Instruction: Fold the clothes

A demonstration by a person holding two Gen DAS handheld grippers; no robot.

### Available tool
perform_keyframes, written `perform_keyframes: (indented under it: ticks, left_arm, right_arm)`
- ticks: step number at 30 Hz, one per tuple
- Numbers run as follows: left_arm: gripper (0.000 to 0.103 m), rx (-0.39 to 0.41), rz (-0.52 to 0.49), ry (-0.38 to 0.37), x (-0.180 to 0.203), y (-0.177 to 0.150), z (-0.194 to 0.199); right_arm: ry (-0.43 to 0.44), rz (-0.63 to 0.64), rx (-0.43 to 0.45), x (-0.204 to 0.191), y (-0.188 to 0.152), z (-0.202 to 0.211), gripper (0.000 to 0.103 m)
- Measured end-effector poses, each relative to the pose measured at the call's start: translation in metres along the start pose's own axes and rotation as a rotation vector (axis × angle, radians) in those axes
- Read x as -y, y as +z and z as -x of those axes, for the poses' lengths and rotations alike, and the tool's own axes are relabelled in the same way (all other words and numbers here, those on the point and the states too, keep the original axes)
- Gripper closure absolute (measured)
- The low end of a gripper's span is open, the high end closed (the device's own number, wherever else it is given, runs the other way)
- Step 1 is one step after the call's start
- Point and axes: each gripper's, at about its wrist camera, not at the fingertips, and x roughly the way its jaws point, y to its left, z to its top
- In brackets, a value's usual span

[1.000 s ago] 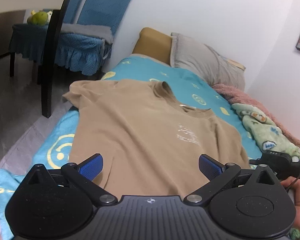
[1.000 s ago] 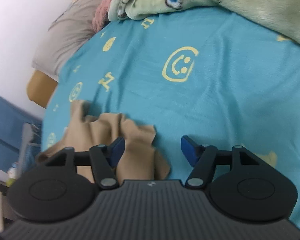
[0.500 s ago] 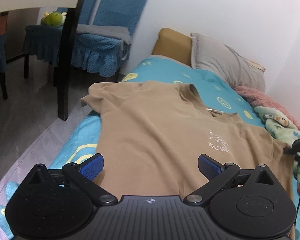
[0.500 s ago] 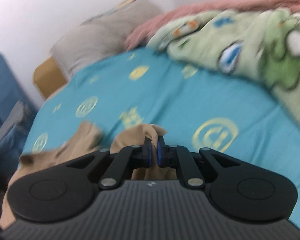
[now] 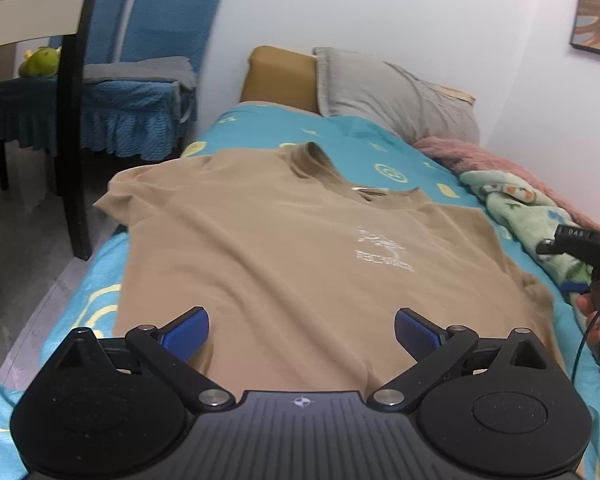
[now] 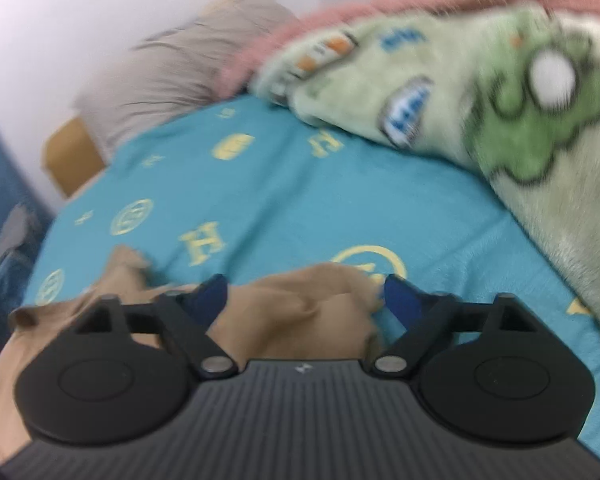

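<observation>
A tan T-shirt (image 5: 284, 248) with a small white chest print lies spread face up on the teal bedsheet (image 5: 260, 128), collar toward the pillows. My left gripper (image 5: 302, 330) hovers open over the shirt's lower hem, nothing between its blue pads. In the right wrist view, my right gripper (image 6: 304, 300) stands open just above the shirt's crumpled right sleeve (image 6: 300, 312), which lies loose between the fingers. The right gripper body (image 5: 580, 244) and a hand (image 5: 596, 304) show at the right edge of the left wrist view.
A grey pillow (image 5: 392, 96) and tan cushion (image 5: 280, 72) lie at the head of the bed. A green patterned blanket (image 6: 480, 100) and pink throw (image 5: 500, 160) run along the wall side. Blue-covered chairs (image 5: 140, 92) and a dark table leg (image 5: 72, 140) stand left of the bed.
My right gripper shut on the crumpled sleeve, pulled it outward, and has now opened and let it go. The shirt's right side lies flatter. My left gripper stayed open over the hem.
</observation>
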Motion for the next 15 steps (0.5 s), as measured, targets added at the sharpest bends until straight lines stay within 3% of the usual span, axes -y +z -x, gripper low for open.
perform_keyframes:
  ticks: [7,13,15]
  left_arm:
    - [0.003,0.006,-0.065,-0.081,0.018,-0.005,0.022]
    - [0.010,-0.129,-0.097,-0.279,0.038,-0.020,0.049]
    - [0.014,-0.184,-0.098,-0.341,0.045,-0.028,0.056]
  right_arm:
    - [0.093,-0.040,-0.008,-0.022,-0.013,0.114,0.017]
    - [0.189,-0.053,0.032,-0.017,-0.048,0.231,0.017]
    - [0.181,-0.055,0.028,-0.009,-0.066,0.252,0.017]
